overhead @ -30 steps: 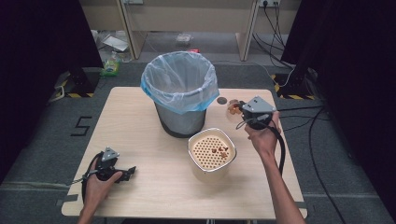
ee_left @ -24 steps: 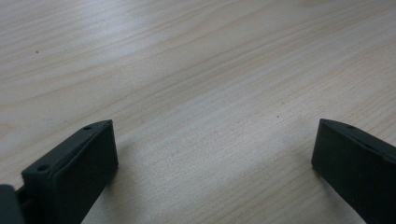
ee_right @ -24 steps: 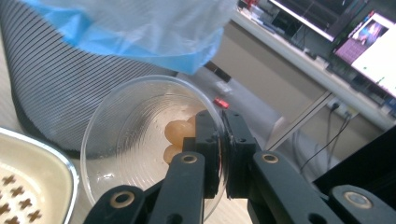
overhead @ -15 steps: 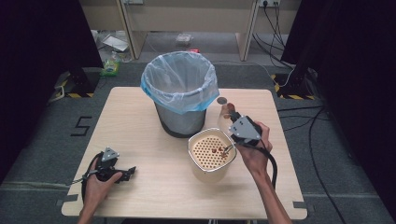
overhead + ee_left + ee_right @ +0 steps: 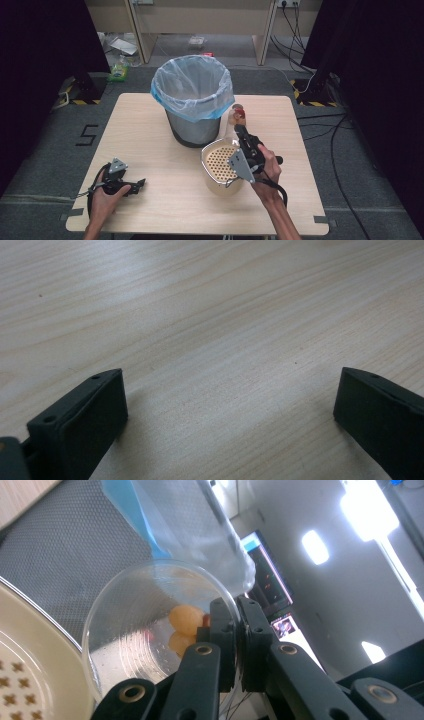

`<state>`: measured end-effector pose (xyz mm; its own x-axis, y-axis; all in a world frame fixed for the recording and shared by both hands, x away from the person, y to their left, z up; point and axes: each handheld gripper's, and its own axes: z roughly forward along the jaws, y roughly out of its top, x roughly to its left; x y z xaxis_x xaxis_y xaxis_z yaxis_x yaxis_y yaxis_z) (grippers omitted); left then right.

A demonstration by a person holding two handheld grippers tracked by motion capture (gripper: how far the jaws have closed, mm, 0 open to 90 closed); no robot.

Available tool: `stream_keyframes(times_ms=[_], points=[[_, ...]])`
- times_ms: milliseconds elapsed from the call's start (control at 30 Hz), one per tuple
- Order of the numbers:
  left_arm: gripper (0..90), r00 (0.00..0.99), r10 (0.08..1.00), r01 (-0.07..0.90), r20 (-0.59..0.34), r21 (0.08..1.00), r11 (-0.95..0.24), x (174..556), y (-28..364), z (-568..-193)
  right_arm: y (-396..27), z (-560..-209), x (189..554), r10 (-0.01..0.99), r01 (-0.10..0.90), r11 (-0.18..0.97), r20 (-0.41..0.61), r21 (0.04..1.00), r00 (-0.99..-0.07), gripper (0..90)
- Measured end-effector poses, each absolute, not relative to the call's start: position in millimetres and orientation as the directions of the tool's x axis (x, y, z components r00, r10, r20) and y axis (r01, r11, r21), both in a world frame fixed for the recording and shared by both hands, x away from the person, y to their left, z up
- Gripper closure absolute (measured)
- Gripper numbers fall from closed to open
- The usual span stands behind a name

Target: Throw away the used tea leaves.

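The clear plastic cup point(image 5: 150, 630) is pinched by its rim in the right tongs point(image 5: 235, 630), tipped on its side with its mouth facing the camera, and there are small orange balls point(image 5: 185, 620) sitting inside it against the wall. From the high view the cup point(image 5: 234, 120) hangs over the far edge of the cream perforated bowl point(image 5: 220, 165), just beside the waste bin point(image 5: 192, 100). The right tongs point(image 5: 240, 131) are clamped together on the cup's rim, jaws nearly meeting with just the thin plastic between them. The right hand point(image 5: 267, 167) grips the tool from behind, forearm coming in from the bottom edge. The bowl's rim point(image 5: 30, 630) curves in at the lower left of the right gripper view, cross-shaped holes showing. The bin is grey mesh, lined with a translucent blue-edged bag point(image 5: 165, 525), standing near the middle of the counter point(image 5: 150, 125). Over on the near left corner, the left hand point(image 5: 107, 192) rests the left tongs point(image 5: 140, 184) low on the wood, well apart from everything else. Left gripper view confirms it: left tongs point(image 5: 225, 405) spread wide apart, bare light woodgrain counter point(image 5: 210, 315) between them, nothing held
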<state>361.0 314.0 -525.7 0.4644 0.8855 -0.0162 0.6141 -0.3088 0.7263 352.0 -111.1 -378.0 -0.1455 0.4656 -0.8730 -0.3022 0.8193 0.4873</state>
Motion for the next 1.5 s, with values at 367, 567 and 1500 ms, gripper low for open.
stream_keyframes(times_ms=[367, 567, 1500], points=[[0.0, 0.465, 0.885, 0.614, -0.017, 0.726, -0.308, 360.8, 314.0, -525.8, -97.5, -396.1, 351.3, 0.4, -0.327, 0.859, -0.915, 0.394, -0.051, 87.3], [0.0, 0.464, 0.885, 0.615, -0.02, 0.726, -0.307, 361.0, 314.1, -525.9, -96.5, -401.1, 346.9, 0.346, -0.333, 0.889, -0.938, 0.315, 0.035, 87.4], [0.0, 0.463, 0.886, 0.616, -0.022, 0.727, -0.304, 361.1, 314.1, -526.0, -97.1, -412.1, 343.5, 0.297, -0.366, 0.902, -0.944, 0.229, 0.141, 87.5]])
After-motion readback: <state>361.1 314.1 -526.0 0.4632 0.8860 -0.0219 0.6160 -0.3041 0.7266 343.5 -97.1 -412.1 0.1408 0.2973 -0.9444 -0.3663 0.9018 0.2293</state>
